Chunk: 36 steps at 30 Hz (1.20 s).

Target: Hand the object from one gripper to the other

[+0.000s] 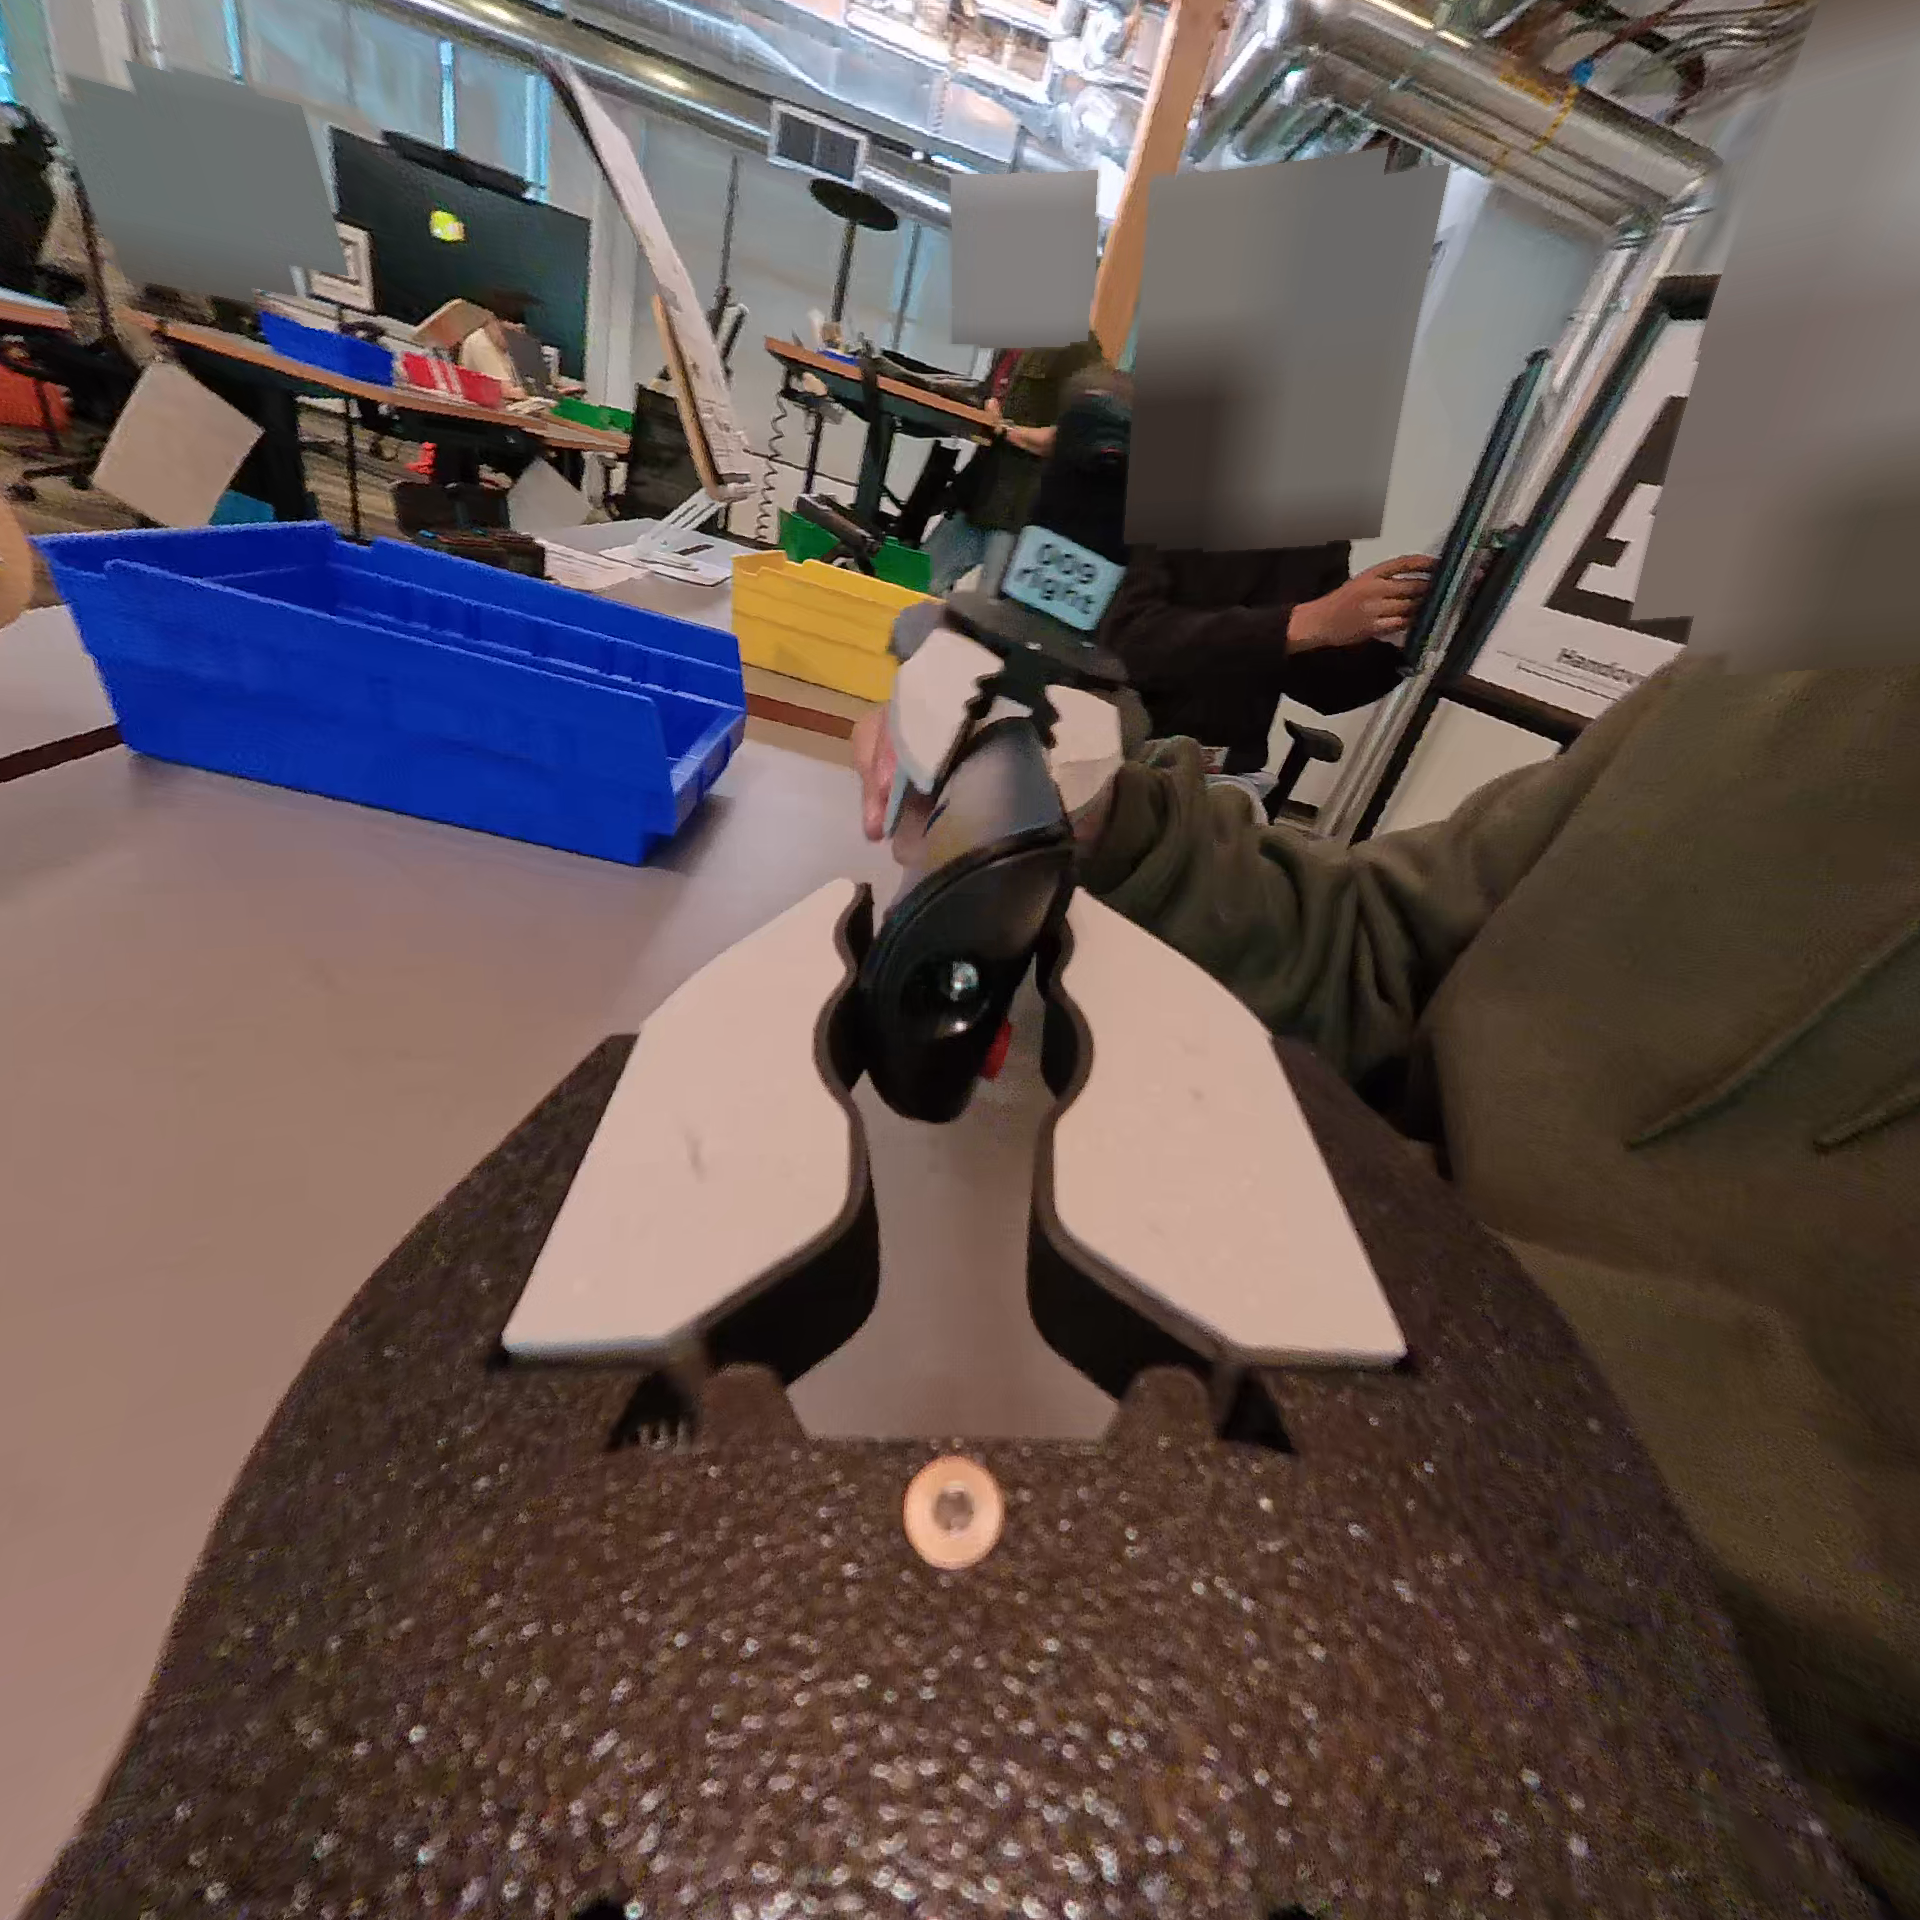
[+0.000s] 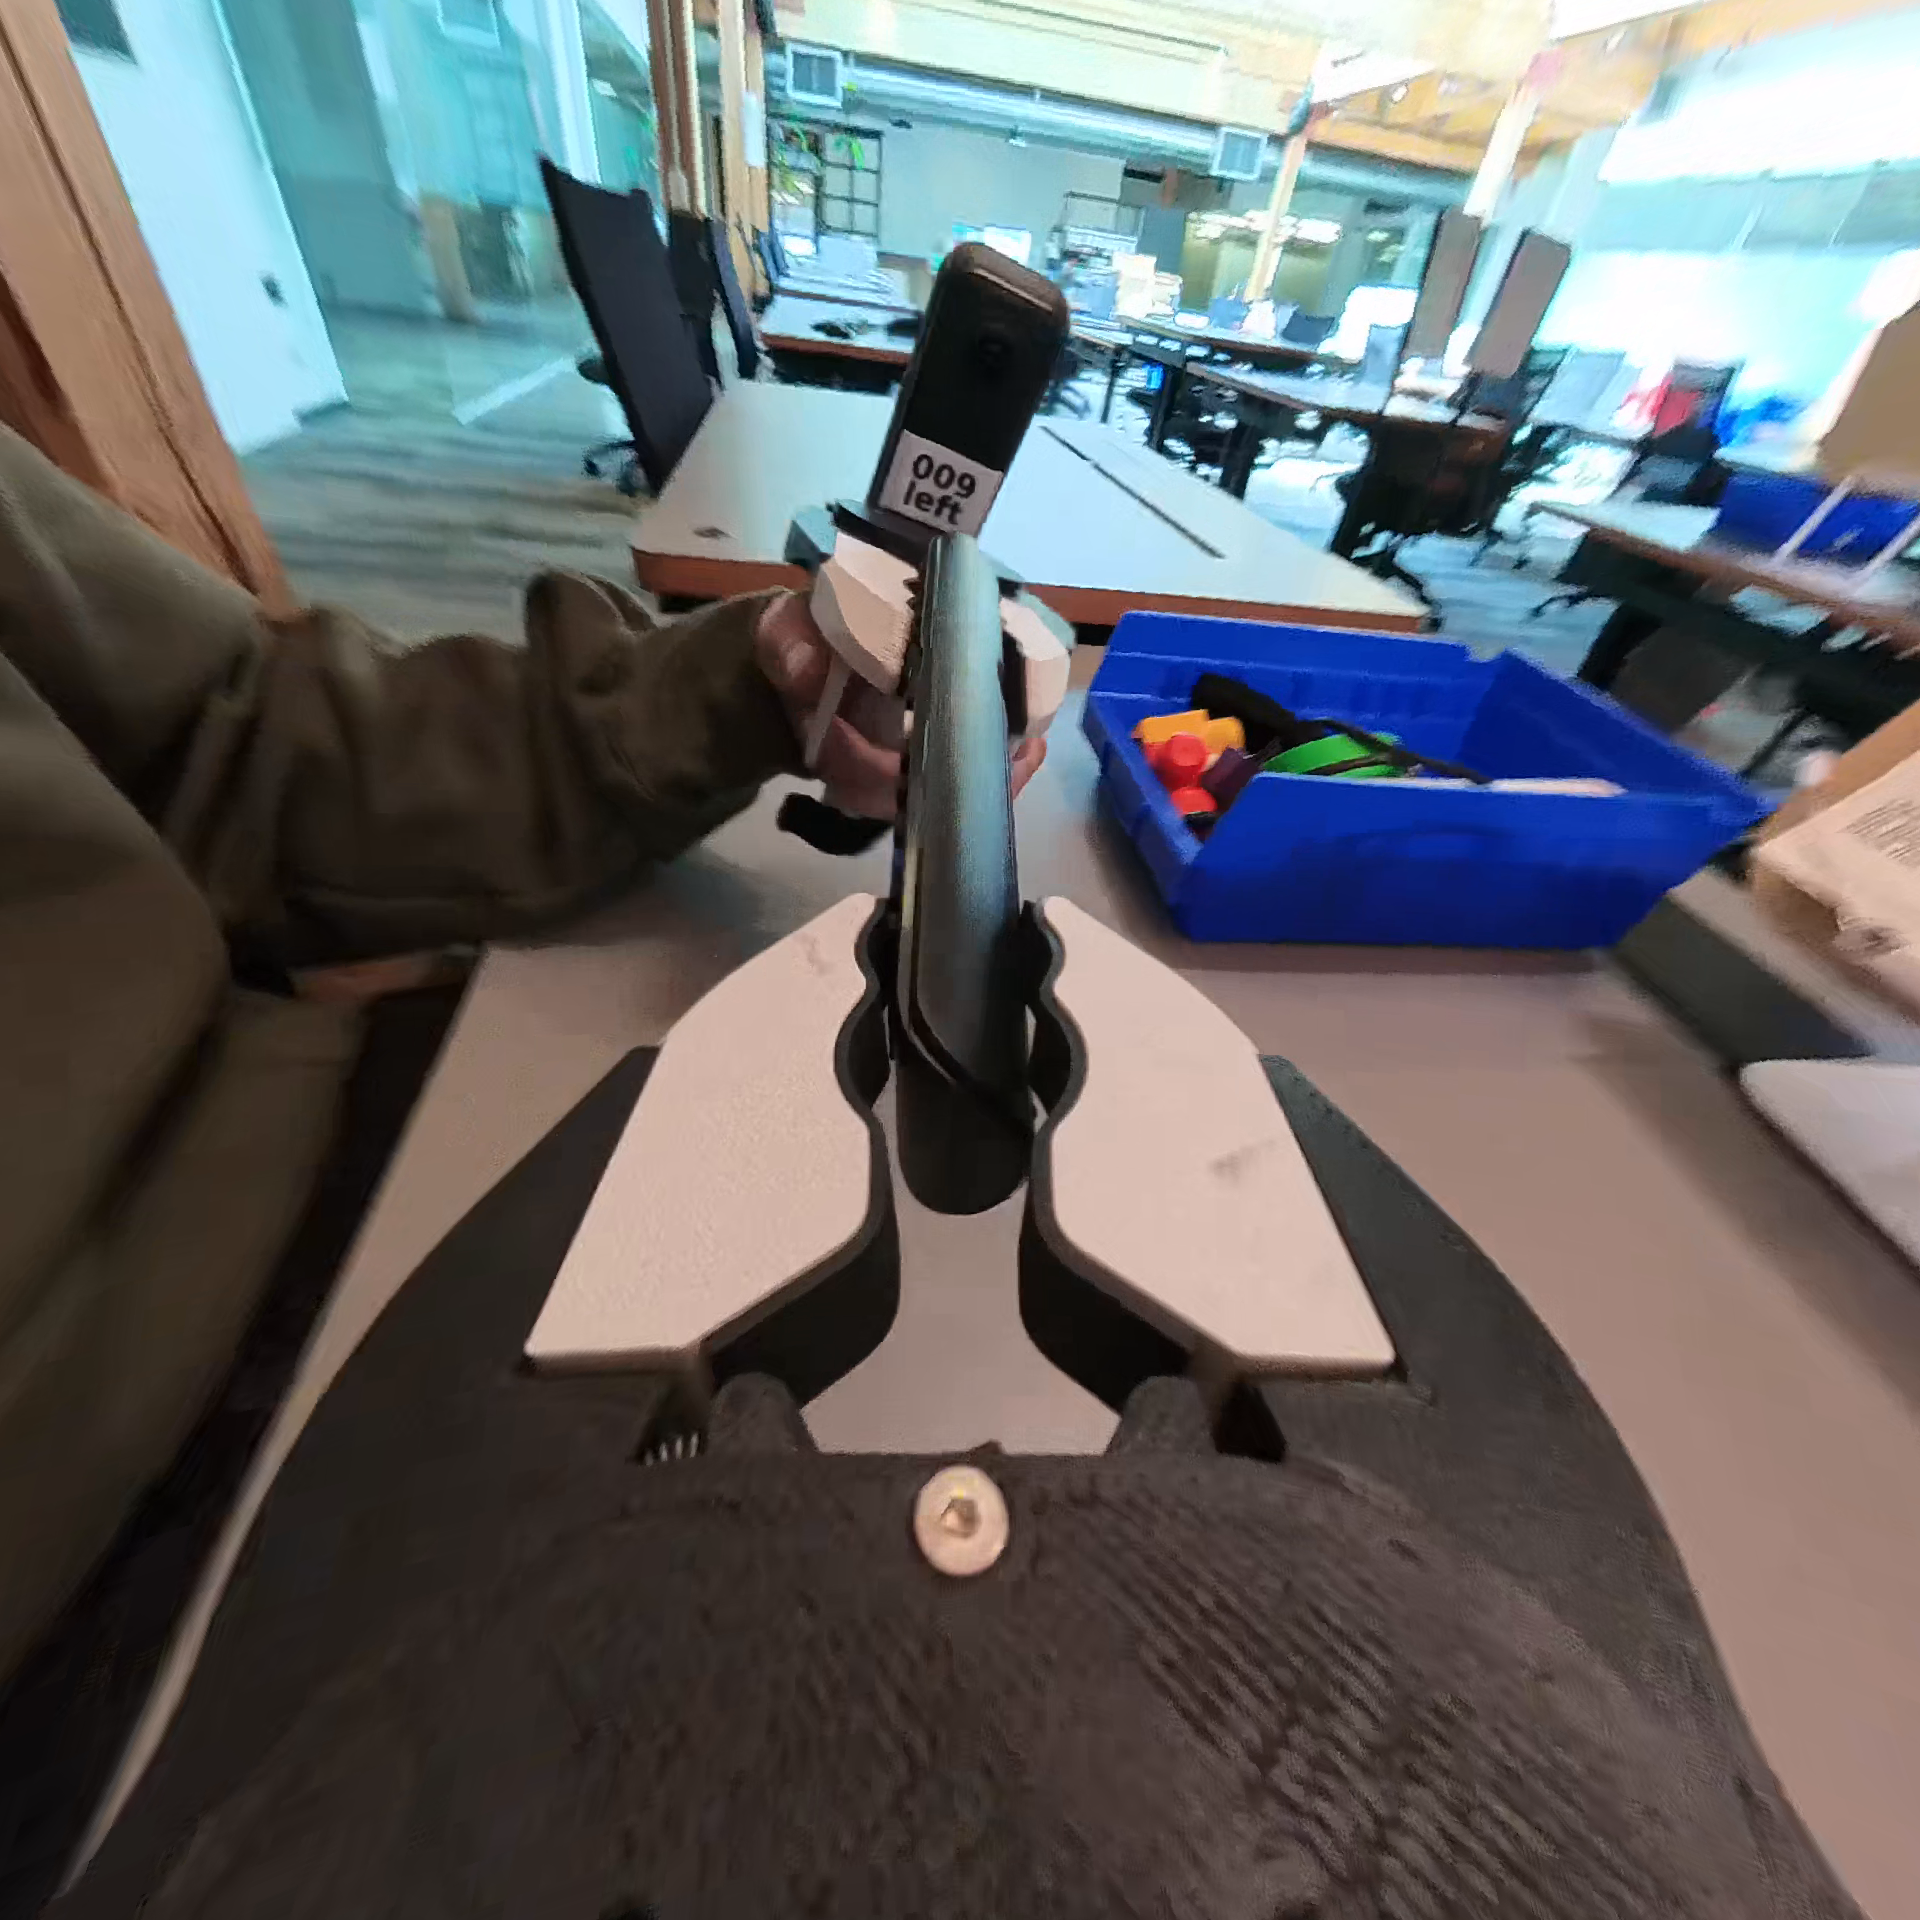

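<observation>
A long black tool with a screw and a red button at one end (image 1: 956, 997) hangs in the air above the grey table (image 1: 312, 987), between both grippers. My left gripper (image 1: 956, 914) is shut on the end with the screw. My right gripper (image 2: 956, 935) is shut on the smooth handle end (image 2: 956, 831). The grippers face each other. The right gripper shows farther off in the left wrist view (image 1: 1013, 769), and the left gripper shows farther off in the right wrist view (image 2: 940, 644). Both are held by hands in olive sleeves (image 2: 416, 758).
An empty blue bin (image 1: 416, 675) and a yellow bin (image 1: 821, 623) stand on the table beyond my left gripper. A blue bin with several colourful pieces (image 2: 1455, 862) stands to the right of my right gripper, with papers (image 2: 1849, 883) beside it. People stand in the background. The grippers' ends are close to 8 cm from one another.
</observation>
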### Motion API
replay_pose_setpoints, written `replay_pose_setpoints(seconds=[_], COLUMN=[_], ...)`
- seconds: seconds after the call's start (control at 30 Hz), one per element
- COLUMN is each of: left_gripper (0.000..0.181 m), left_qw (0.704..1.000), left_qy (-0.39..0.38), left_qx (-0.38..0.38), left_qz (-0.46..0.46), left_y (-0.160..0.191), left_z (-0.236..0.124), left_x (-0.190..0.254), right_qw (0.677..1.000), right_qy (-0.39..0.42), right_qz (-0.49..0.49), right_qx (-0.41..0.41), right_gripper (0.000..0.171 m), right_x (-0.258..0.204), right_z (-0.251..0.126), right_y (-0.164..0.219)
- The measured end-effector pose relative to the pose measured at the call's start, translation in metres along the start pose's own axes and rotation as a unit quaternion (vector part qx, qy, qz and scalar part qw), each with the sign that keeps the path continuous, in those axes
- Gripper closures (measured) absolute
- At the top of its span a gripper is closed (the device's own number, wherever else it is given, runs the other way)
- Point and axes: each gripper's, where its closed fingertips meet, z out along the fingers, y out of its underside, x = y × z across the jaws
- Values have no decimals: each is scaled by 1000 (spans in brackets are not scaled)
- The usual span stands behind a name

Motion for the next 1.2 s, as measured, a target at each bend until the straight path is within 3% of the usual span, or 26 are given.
replay_pose_setpoints(seconds=[0.07, 0.13, 0.27, 0.37, 0.5, 0.6, 0.7, 0.83, 0.9, 1.0, 1.07, 1.13, 1.2], left_gripper=[145, 120, 91, 109, 114, 127, 138, 150, 154, 155, 155, 155, 155], left_qw=[1000, 998, 981, 952, 938, 937, 942, 950, 956, 976, 985, 993, 997], left_qy=[-28, -51, -41, -3, 20, 77, 82, 88, 84, 51, 31, 12, -7], left_qx=[-3, 3, 29, 43, -13, -40, -48, -24, -14, -5, 6, 14, 12], left_qz=[-13, -47, -189, -303, -346, -338, -322, -300, -279, -211, -168, -120, -77], left_y=[2, 2, 1, 8, 35, 40, 41, 36, 32, 27, 21, 16, 14], left_z=[1, 1, -3, -8, -7, -2, 1, 3, 2, -2, -7, -11, -13], left_x=[-9, -19, -31, -36, -33, -13, -10, -13, -14, -18, -21, -22, -22], right_qw=[995, 971, 869, 779, 717, 694, 686, 699, 744, 878, 949, 991, 997], right_qy=[42, 105, 161, 160, 137, 130, 137, 158, 178, 171, 139, 98, 42], right_qz=[-90, -209, -439, -574, -653, -677, -686, -669, -620, -428, -268, -88, 62], right_qx=[-11, -51, -159, -195, -201, -207, -201, -198, -173, -130, -87, -39, -8], right_gripper=[148, 148, 148, 148, 147, 147, 147, 143, 137, 116, 108, 87, 82], right_x=[4, 12, 13, 4, -16, -20, -15, -4, 2, 15, 16, 16, 12], right_z=[-3, -6, -5, 1, 16, 22, 21, 18, 16, 9, 5, 3, 3], right_y=[-4, -3, 6, 9, 9, 13, 15, 19, 18, 18, 16, 12, 12])
